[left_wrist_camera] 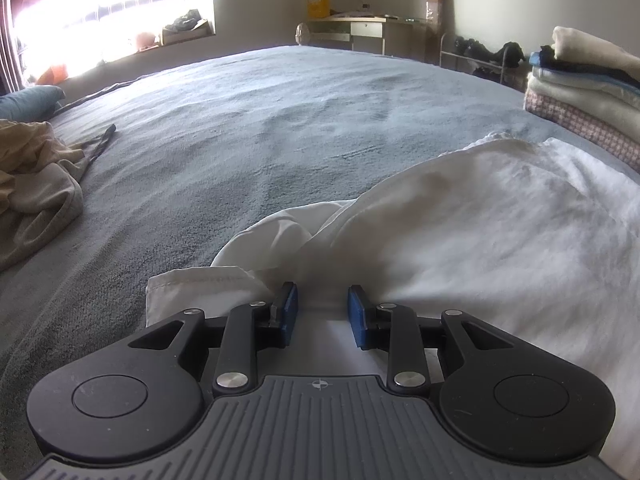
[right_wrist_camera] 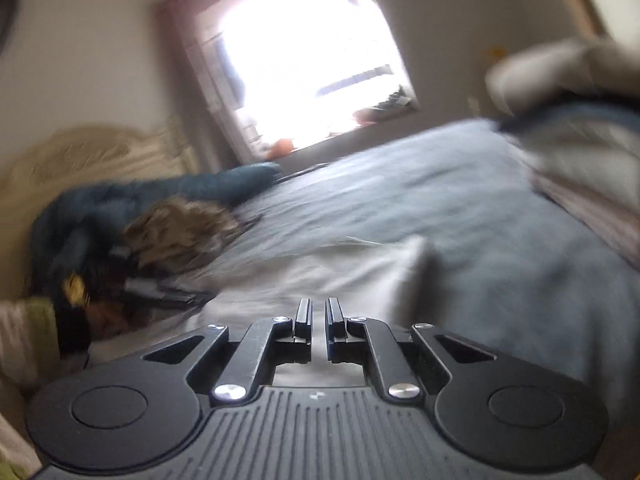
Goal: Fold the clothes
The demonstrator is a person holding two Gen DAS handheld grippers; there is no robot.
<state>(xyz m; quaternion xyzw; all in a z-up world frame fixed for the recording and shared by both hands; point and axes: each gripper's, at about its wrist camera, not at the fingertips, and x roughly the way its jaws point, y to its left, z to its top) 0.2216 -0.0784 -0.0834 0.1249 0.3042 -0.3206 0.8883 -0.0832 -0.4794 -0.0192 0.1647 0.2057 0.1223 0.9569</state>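
A white garment lies spread on the grey-blue bed cover, its rumpled sleeve end at my left gripper. The blue pads stand apart on that end, with flat white cloth showing in the gap and nothing pinched. The right wrist view is blurred and tilted. In it my right gripper has its jaws nearly together at the near edge of the white garment. Pale fabric shows in the narrow slit between them.
A stack of folded clothes stands at the bed's right side. Crumpled beige clothes and a blue pillow lie at the left. A desk and a bright window are beyond the bed. A green and pink sleeve is at the left.
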